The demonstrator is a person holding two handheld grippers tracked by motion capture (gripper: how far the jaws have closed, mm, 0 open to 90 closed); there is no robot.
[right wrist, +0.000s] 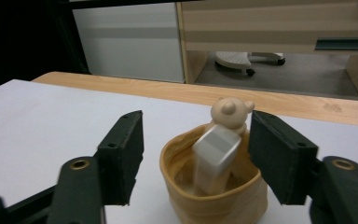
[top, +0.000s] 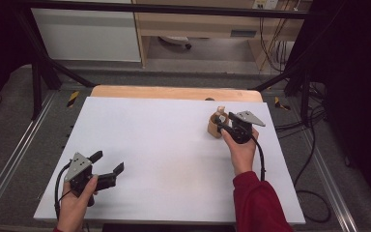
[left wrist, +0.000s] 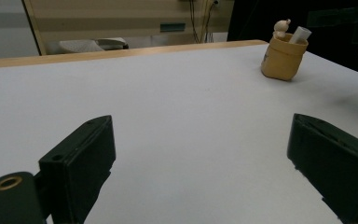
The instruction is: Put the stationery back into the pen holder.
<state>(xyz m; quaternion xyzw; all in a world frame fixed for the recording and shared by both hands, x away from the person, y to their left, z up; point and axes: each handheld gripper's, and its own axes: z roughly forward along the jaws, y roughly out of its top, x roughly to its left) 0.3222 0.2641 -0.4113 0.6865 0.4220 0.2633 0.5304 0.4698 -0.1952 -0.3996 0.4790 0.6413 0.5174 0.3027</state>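
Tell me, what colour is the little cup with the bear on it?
The cup is yellowish tan, clearest in the right gripper view.

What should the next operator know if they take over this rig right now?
Right gripper: open, jaws either side of the tan soft cup with a bear-head knob, not pressing it.
Left gripper: open, holding nothing, low over the white table near its front left.
Things: the pale grey stick-shaped block leans tilted inside the cup, at the table's far right.
Done: block is in the cup and released.
Left: probably just back the right gripper away.
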